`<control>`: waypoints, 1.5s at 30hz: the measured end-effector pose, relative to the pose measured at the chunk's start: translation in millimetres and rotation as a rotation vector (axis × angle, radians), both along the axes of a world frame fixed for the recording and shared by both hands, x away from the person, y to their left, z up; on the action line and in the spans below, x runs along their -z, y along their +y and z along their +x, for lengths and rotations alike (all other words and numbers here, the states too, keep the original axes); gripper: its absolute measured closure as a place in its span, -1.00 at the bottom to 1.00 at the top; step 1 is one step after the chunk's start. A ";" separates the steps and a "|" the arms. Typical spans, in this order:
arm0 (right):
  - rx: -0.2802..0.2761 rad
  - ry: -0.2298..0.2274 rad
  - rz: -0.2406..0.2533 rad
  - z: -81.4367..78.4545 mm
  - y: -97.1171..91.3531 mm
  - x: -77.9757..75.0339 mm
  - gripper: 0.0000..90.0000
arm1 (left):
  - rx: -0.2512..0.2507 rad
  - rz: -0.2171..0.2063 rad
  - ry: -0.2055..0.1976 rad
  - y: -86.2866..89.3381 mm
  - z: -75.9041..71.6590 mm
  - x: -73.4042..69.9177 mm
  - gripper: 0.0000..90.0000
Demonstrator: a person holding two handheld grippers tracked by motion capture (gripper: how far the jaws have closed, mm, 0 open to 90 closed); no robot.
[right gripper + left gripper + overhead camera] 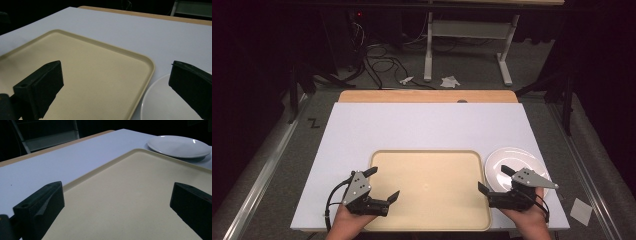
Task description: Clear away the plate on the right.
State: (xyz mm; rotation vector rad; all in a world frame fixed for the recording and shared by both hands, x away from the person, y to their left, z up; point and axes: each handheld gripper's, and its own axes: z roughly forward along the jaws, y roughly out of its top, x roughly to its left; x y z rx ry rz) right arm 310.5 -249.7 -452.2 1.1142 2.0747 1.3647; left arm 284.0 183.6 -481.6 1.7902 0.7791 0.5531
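Note:
A beige tray lies empty at the near middle of the white table top. Just right of it sits a white plate, also empty. My left gripper hovers over the tray's near left corner, open, with nothing between its jaws. My right gripper stands open across the tray's right rim, one jaw over the tray and the other over the plate. The left gripper view shows the tray and the plate beyond it. The right gripper view has the tray and the plate's edge.
A wooden strip runs along the table's far edge. Beyond it are a white table frame, cables and paper scraps on the grey floor. A white paper piece lies at the near right.

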 end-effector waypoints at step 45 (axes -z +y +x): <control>0.025 -0.005 0.066 3.8 -25.2 -2.5 -0.99 | 0.018 0.006 -0.008 -2.7 -1.5 0.1 -1.00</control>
